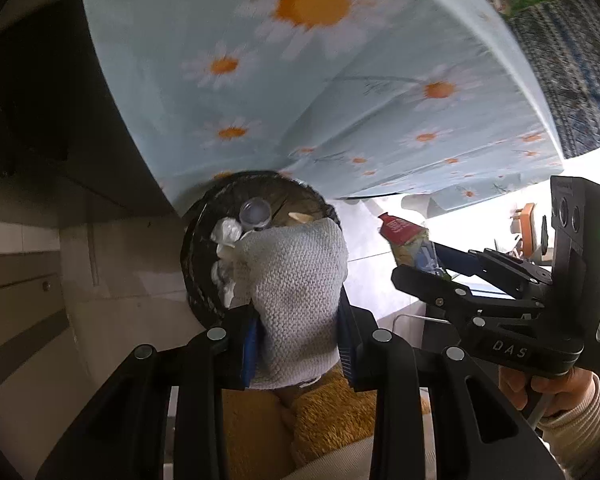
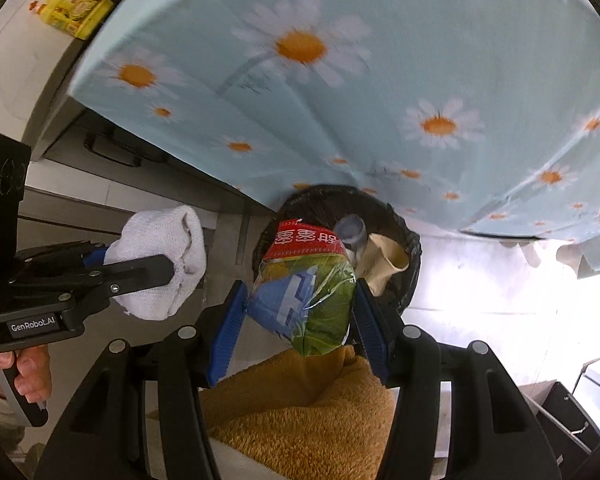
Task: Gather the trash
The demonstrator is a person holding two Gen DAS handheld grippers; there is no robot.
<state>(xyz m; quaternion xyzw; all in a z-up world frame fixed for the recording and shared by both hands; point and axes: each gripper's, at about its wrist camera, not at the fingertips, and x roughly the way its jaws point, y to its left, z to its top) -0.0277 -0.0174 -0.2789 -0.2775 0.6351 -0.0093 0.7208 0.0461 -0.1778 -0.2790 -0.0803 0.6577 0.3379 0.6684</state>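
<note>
My left gripper point(image 1: 298, 344) is shut on a white knitted cloth point(image 1: 296, 300), held just above the black-lined trash bin point(image 1: 198, 280). Inside the bin lie a clear plastic cup point(image 1: 255, 213), white crumpled bits point(image 1: 225, 232) and a tan scrap point(image 1: 300, 217). My right gripper point(image 2: 300, 320) is shut on a crinkly snack bag point(image 2: 306, 292), red at the top with blue and green below, hanging over the same bin point(image 2: 410, 272). The cup point(image 2: 352, 230) and a beige paper piece point(image 2: 384, 260) sit in the bin behind the bag. The right wrist view also shows the left gripper point(image 2: 168, 276) with the cloth point(image 2: 164, 256).
A table with a light blue daisy-print cloth point(image 1: 340, 80) overhangs the bin. A patterned blue rug point(image 1: 572, 80) lies beyond it. Dark cabinets point(image 2: 112, 148) stand at the left with a yellow package point(image 2: 76, 8) on top. An orange fuzzy garment point(image 2: 312, 412) fills the view below. Pale tiled floor point(image 2: 500, 288) lies to the right.
</note>
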